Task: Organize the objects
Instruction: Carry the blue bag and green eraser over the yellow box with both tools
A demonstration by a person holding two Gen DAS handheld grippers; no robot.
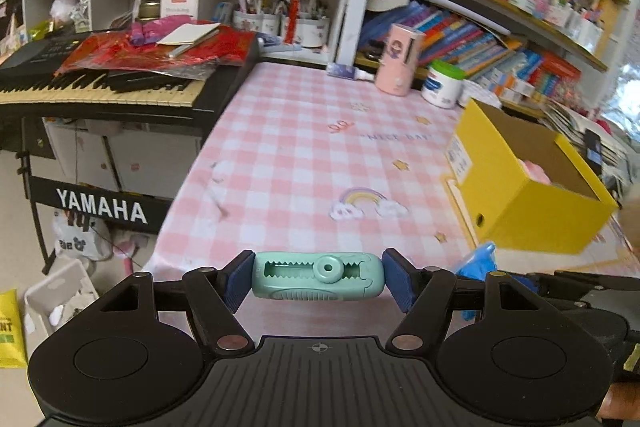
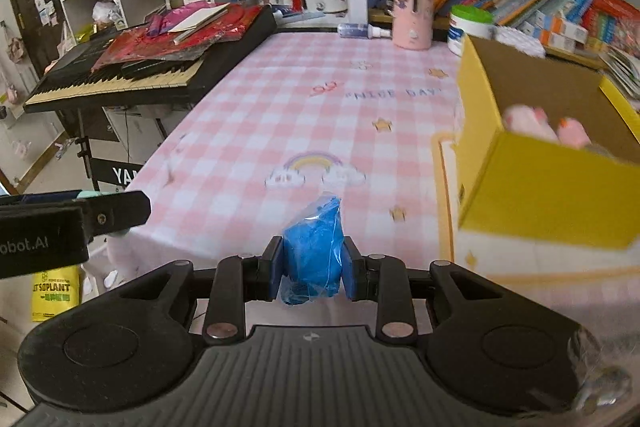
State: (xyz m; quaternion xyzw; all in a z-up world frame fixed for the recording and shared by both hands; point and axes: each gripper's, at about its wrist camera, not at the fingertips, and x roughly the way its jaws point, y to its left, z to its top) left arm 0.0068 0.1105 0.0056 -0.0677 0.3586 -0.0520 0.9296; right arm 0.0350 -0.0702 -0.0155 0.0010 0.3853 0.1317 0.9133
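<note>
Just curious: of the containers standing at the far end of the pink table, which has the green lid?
The squat white plastic jar, capped in green, beside the taller pink cylindrical holder, which has no green lid, and behind the open yellow cardboard box.

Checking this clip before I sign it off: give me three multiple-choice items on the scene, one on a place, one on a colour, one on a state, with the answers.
1. Where does the yellow box stand?
A. On the keyboard
B. On the checked tablecloth, to the right
C. On the floor

2. What colour is the wrapped packet in the right hand-held gripper?
A. Blue
B. Red
C. White

3. What is the state of the left hand-held gripper?
A. Open and empty
B. Resting inside the box
C. Shut on the mint-green clip

Answers:
1 B, the box sits on the pink tablecloth at the right of both views.
2 A, the packet between the pads is bright blue.
3 C, both pads press the clip's ends.
</note>
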